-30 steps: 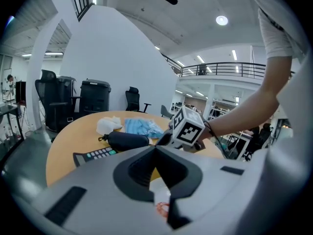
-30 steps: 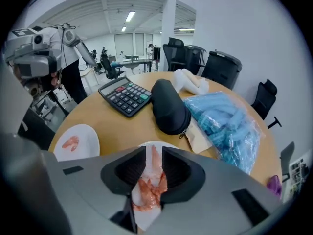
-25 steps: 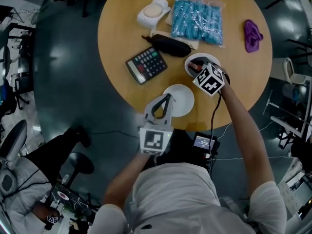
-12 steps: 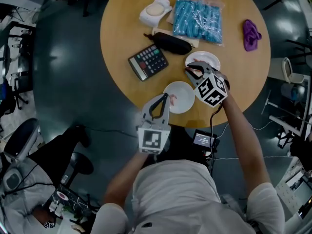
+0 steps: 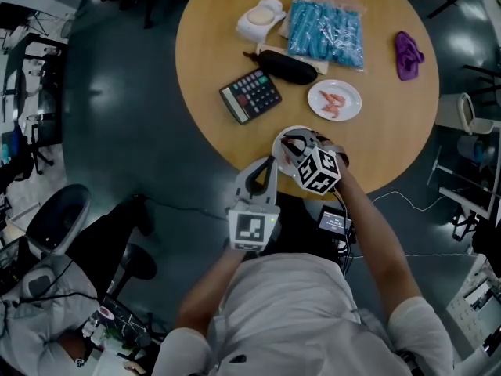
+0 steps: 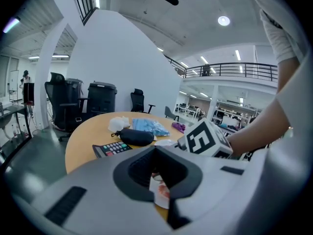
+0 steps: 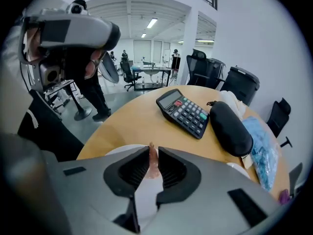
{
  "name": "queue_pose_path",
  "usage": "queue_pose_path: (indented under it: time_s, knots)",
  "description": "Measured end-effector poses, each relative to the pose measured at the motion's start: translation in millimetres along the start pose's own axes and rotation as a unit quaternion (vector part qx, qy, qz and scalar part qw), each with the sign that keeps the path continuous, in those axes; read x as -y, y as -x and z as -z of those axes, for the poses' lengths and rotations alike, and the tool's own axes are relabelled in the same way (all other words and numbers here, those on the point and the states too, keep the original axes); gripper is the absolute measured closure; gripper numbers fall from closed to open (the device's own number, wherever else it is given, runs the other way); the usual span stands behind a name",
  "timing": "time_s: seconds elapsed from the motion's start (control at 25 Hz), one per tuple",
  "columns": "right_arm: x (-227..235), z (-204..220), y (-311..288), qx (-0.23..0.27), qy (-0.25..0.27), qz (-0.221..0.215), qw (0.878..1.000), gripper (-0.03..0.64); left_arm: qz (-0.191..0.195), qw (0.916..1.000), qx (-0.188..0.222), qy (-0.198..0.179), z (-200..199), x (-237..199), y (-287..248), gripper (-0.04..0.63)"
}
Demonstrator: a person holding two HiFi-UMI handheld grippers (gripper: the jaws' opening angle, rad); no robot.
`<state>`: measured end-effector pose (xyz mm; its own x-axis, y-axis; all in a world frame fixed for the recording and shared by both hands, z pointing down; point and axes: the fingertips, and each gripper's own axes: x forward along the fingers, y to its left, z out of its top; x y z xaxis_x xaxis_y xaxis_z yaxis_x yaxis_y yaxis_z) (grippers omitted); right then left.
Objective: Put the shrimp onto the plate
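Shrimp: pink, standing on end and being pinched between the tips of the right gripper, whose jaws are closing on it with only its thickness between them. It is hanging over the near plate, a white one sitting at the table edge closest to the person. Cannot tell whether it is touching the plate.

Left gripper: jaws are meeting at the tips and gripping nothing. It is hovering just beside the right gripper at the table edge. The near plate is showing through the hollow between its fingers, with a reddish bit on it, too small to identify.

Far plate: sitting further in on the table, carrying the other shrimp.

Beyond the plates, the calculator and the black pouch are lying side by side. The blue bag and purple cloth are lying toward the table's far side.
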<state>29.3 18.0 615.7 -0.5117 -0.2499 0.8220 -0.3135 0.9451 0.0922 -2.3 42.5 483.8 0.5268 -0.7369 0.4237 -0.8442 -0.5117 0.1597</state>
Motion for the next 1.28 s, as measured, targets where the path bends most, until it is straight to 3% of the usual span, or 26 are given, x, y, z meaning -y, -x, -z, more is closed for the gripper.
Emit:
queue_pose_path:
  time_s: [0.32, 0.6, 0.88, 1.08, 1.28]
  knots:
    - [-4, 6, -14, -0.027, 0.027, -0.008, 0.999, 0.554, 0.003, 1.0, 0.009, 0.002, -3, 2, -2, 0.588]
    - [-4, 5, -15, -0.018, -0.005, -0.017, 1.0, 0.527, 0.0, 0.9999, 0.008, 0.007, -5, -4, -2, 0.588]
    - [33, -3, 29, 0.033, -0.013, 0.035, 0.999, 0.527, 0.006, 0.9999, 0.01, 0.003, -7, -3, -4, 0.588]
    - [100, 57, 55, -0.038, -0.028, 0.079, 0.996, 0.598, 0.011, 0.9999, 0.007, 0.008, -6, -1, -9, 0.588]
    - [123, 100, 59, -0.099, -0.012, 0.056, 0.993, 0.6, 0.017, 0.9998, 0.003, 0.008, -5, 2, -15, 0.588]
